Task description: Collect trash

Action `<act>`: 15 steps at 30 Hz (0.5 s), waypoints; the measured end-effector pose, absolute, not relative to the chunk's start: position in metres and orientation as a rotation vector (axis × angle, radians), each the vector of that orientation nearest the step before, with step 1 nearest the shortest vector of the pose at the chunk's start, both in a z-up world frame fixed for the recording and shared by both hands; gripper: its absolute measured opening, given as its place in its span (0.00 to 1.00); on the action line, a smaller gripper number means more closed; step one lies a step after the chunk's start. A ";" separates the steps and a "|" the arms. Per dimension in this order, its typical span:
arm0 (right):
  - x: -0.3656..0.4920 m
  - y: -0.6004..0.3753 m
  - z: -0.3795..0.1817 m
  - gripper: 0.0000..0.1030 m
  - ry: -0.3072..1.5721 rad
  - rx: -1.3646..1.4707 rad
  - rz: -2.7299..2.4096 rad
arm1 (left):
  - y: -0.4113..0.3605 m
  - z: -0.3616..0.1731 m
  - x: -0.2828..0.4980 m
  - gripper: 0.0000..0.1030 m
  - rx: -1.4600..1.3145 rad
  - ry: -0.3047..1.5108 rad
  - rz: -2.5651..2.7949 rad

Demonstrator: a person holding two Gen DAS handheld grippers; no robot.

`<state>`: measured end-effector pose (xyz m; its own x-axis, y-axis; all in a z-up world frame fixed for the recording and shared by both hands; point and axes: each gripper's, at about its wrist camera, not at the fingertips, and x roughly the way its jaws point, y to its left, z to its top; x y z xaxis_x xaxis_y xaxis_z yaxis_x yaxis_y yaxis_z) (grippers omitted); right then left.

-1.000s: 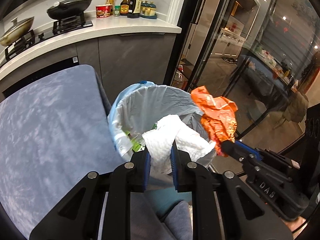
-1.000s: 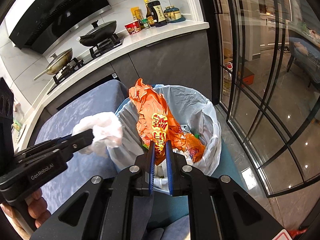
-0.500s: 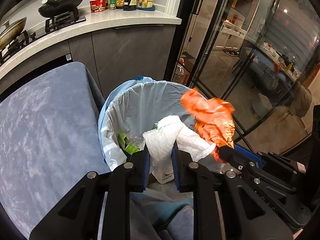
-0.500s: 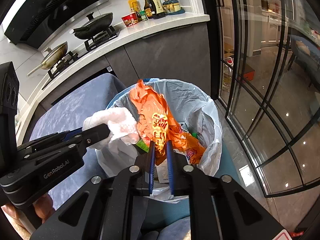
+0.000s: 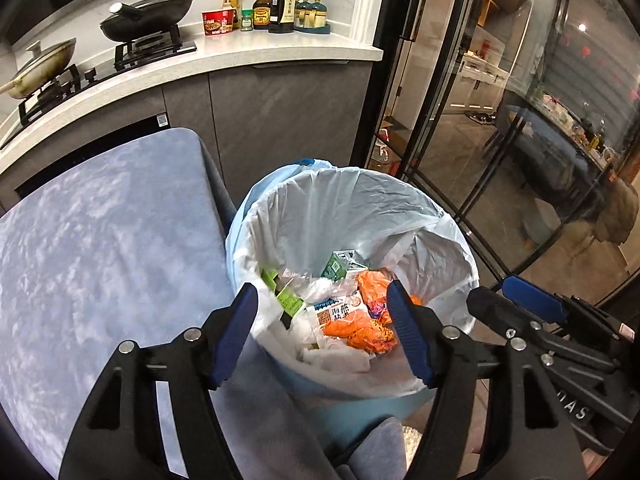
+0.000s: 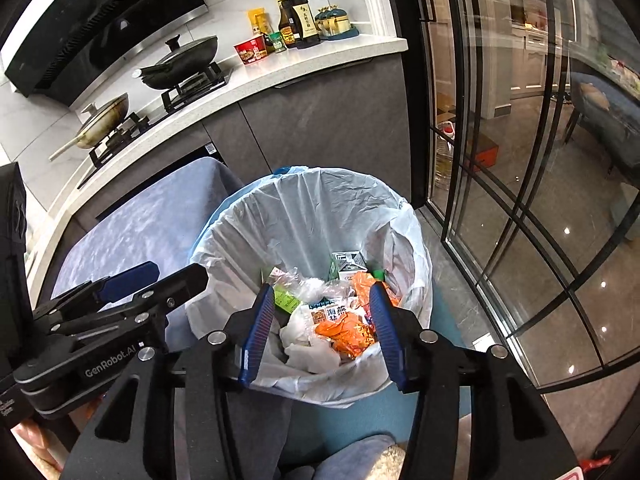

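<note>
Hovering side by side and tilted steeply down, the left gripper (image 5: 320, 332) and right gripper (image 6: 320, 330) have just been opening; both stand wide with nothing between the jaws. Directly below them, inside the round bin lined with a white plastic bag (image 5: 360, 200), lie the crumpled orange wrapper (image 5: 360, 330) and the white paper towel (image 5: 332, 356) among cartons.

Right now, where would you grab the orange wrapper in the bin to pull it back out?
Grab the orange wrapper by its crumpled upper folds, coming straight down through the trash bin's open top. It lies loose on the pile beside the white tissue, and the liner walls block any sideways approach.
</note>
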<state>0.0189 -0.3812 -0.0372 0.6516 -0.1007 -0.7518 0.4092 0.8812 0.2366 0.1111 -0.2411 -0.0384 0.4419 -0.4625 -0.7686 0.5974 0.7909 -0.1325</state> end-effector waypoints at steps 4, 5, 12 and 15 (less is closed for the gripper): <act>0.011 -0.373 -0.032 0.50 0.805 0.412 -0.296 | -0.227 -0.034 0.101 0.62 0.157 0.897 -0.638; 0.008 -0.371 -0.031 0.50 0.804 0.409 -0.298 | -0.223 -0.032 0.098 0.62 0.156 0.894 -0.632; -0.008 -0.351 -0.020 0.50 0.807 0.376 -0.301 | -0.200 -0.019 0.079 0.62 0.162 0.872 -0.585; -0.017 -0.340 -0.014 0.56 0.802 0.367 -0.292 | -0.188 -0.014 0.069 0.62 0.169 0.871 -0.561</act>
